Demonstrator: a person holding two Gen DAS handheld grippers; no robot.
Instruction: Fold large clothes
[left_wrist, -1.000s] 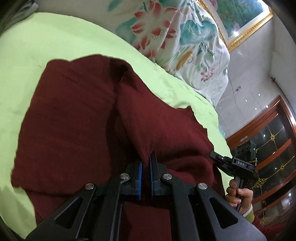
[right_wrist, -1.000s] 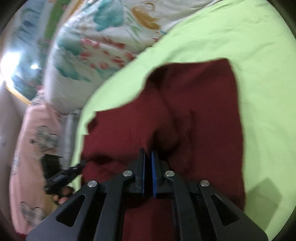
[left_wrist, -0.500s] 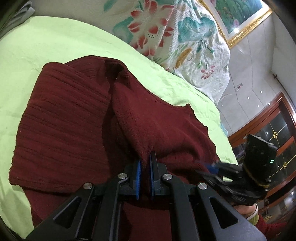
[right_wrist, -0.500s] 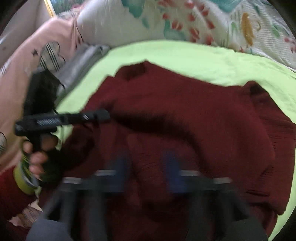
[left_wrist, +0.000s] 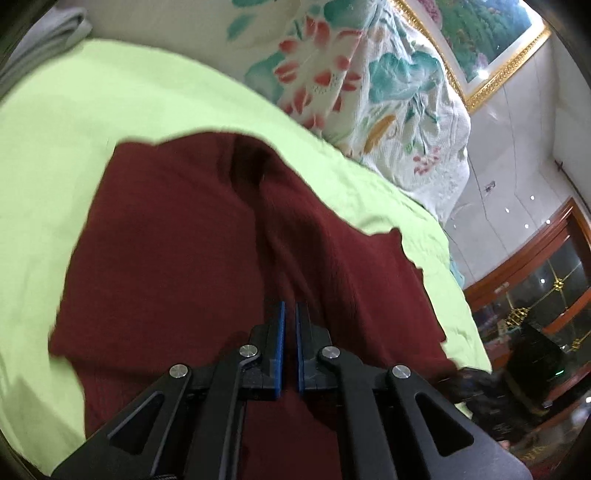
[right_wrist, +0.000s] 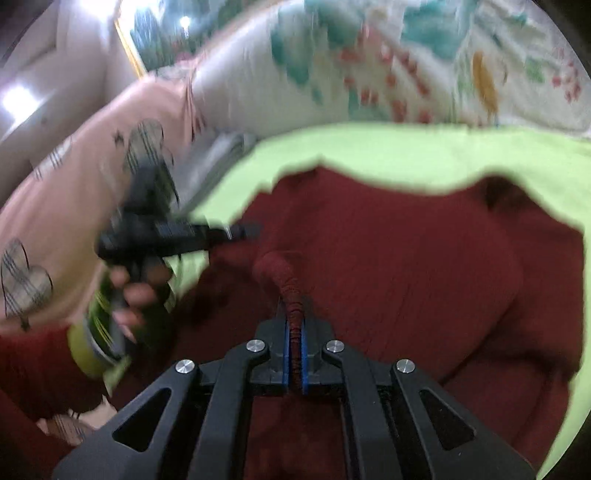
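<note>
The dark red sweater (left_wrist: 177, 258) lies spread over the green bed sheet (left_wrist: 92, 122). At six o'clock in its own view, the left tool (left_wrist: 290, 314) is clamped on a ridge of the knit. The right tool (right_wrist: 294, 321) pinches a bunched fold, the floral quilt (right_wrist: 369, 66) at twelve o'clock.

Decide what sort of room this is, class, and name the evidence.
Most likely a bedroom: a light green bedsheet under the maroon sweater, floral bedding piled behind, a gold-framed painting on the wall.
</note>
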